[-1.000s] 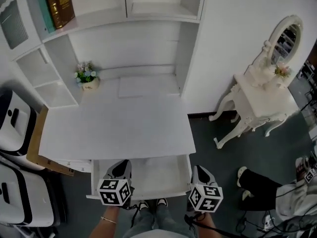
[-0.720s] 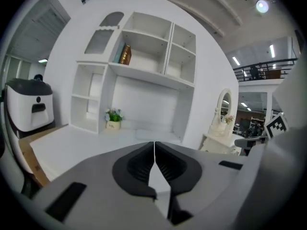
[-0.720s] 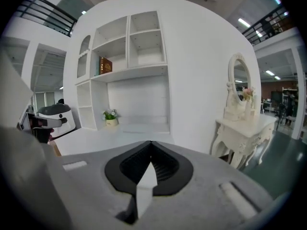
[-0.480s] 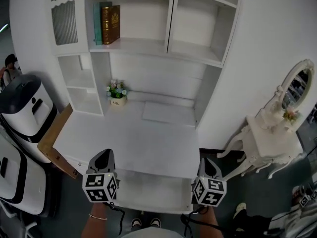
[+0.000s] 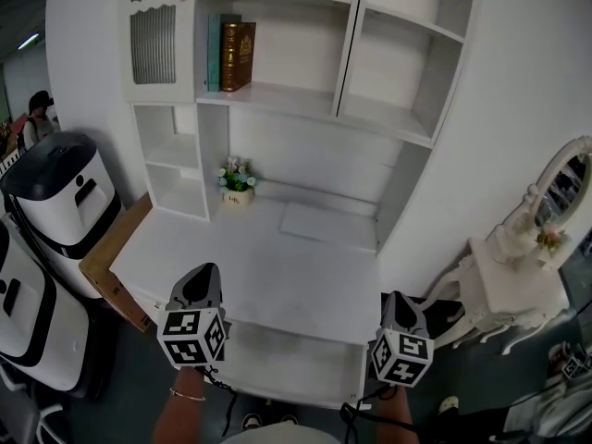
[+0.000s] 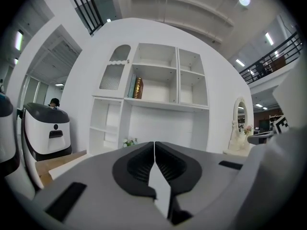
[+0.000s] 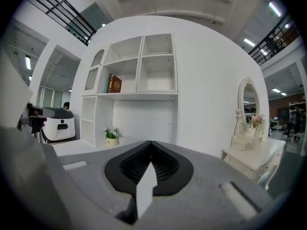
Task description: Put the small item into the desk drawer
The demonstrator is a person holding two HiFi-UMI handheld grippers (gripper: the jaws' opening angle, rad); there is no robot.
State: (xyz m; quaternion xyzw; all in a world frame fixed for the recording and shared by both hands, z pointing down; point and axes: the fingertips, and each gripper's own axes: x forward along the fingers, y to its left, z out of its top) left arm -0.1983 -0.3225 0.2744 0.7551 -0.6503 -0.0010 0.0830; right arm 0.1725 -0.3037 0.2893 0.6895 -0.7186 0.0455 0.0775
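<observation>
White desk (image 5: 277,276) under tall shelving (image 5: 277,100). Drawer (image 5: 296,373) pulled out below the front edge, open to receive. Left gripper (image 5: 205,272) and right gripper (image 5: 398,296) held low either side of it, fingers of both pressed together on nothing. Probably just parked. Likely small item: flower pot (image 5: 237,181), upright at desk's back left, well apart from both.

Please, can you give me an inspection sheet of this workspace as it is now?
Surface: white desk, mostly bare.
Job's things: drawer open; small item not seen.
Clutter: flower pot, flat white pad, books on shelf.
Grippers: left gripper and right gripper shut, nothing held.
Cables: black cable below left gripper.
Surroundings: white machines, dressing table, board beside desk.
</observation>
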